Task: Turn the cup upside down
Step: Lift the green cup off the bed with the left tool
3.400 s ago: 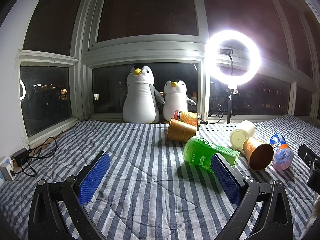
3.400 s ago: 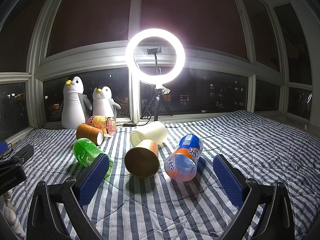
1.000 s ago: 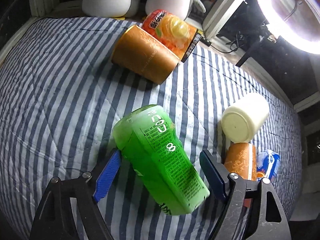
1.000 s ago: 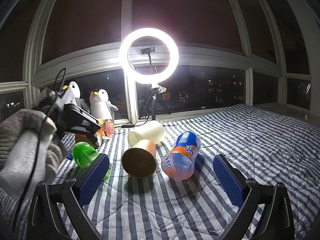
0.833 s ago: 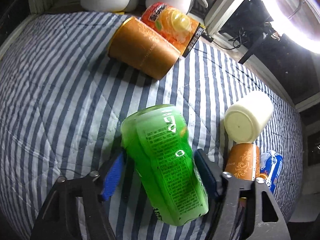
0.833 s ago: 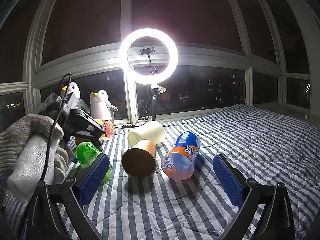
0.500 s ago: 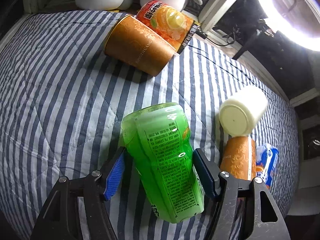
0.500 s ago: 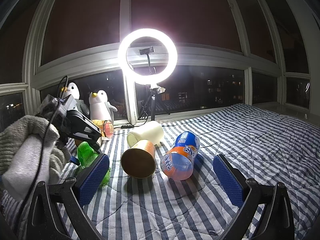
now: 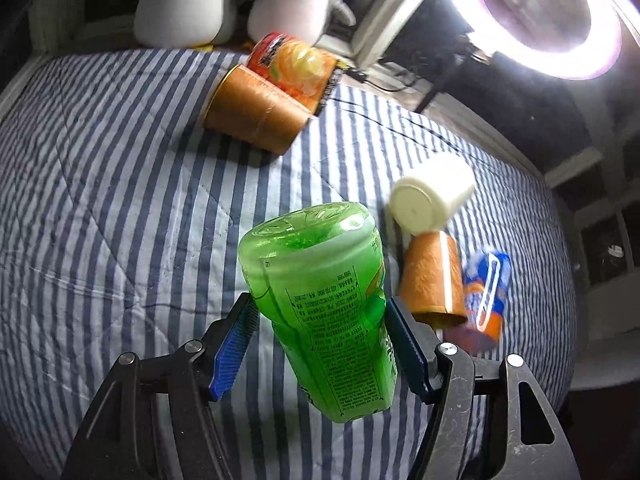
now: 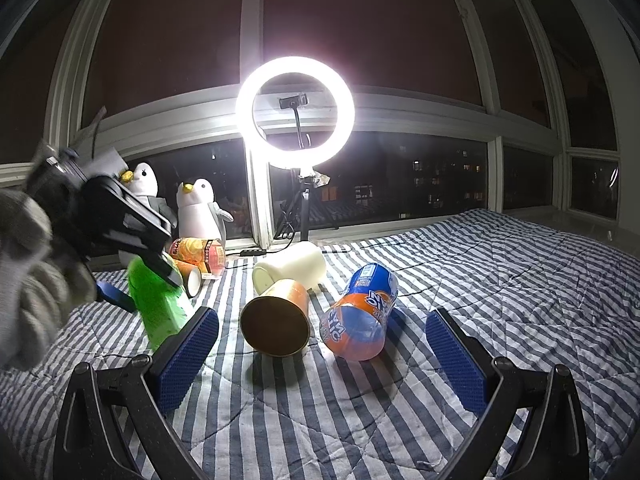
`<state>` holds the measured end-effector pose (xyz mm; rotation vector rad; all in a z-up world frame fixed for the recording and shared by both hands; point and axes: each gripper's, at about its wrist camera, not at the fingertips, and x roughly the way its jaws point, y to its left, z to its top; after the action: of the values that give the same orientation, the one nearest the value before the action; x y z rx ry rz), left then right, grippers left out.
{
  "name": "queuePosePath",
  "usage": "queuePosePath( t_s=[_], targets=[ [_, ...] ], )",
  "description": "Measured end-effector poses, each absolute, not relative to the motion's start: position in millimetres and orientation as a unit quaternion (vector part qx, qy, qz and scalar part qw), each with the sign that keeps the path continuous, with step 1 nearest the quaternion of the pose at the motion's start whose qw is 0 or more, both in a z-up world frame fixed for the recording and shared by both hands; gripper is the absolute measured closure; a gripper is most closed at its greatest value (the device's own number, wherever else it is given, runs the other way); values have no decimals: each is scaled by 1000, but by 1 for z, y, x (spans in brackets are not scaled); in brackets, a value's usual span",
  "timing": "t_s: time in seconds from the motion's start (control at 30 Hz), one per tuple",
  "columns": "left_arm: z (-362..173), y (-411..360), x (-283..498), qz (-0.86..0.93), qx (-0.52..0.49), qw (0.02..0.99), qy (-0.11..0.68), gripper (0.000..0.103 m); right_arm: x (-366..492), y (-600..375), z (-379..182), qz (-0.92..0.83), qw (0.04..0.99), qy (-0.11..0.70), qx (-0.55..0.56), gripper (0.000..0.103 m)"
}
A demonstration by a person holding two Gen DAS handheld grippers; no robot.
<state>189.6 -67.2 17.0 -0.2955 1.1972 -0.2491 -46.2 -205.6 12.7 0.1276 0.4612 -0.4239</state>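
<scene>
A translucent green cup (image 9: 324, 300) with printed text is clamped between the blue pads of my left gripper (image 9: 318, 320). It is lifted off the striped quilt, its closed base pointing away from the camera and its open end toward it. In the right wrist view the green cup (image 10: 158, 304) stands tilted, held by the left gripper (image 10: 132, 264) in a gloved hand. My right gripper (image 10: 320, 340) is open and empty, low over the quilt in front of the lying cups.
Several cups lie on their sides on the quilt: a brown paper cup (image 10: 276, 320), an orange and blue cup (image 10: 360, 320), a cream cup (image 10: 290, 268), another brown cup (image 9: 256, 116) and an orange printed cup (image 9: 296, 64). Two penguin toys (image 10: 200, 208) and a ring light (image 10: 295, 112) stand at the window.
My left gripper has closed on the green cup, lifted it off the quilt and tipped it toward upright. The right gripper has barely moved.
</scene>
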Motion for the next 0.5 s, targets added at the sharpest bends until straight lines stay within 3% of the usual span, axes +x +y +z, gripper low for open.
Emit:
queuePosePath(
  t_s=[0.5],
  targets=[
    [12, -62, 113, -172, -90, 771, 607, 34, -47, -206, 13, -208, 950, 225, 63, 1]
  ],
)
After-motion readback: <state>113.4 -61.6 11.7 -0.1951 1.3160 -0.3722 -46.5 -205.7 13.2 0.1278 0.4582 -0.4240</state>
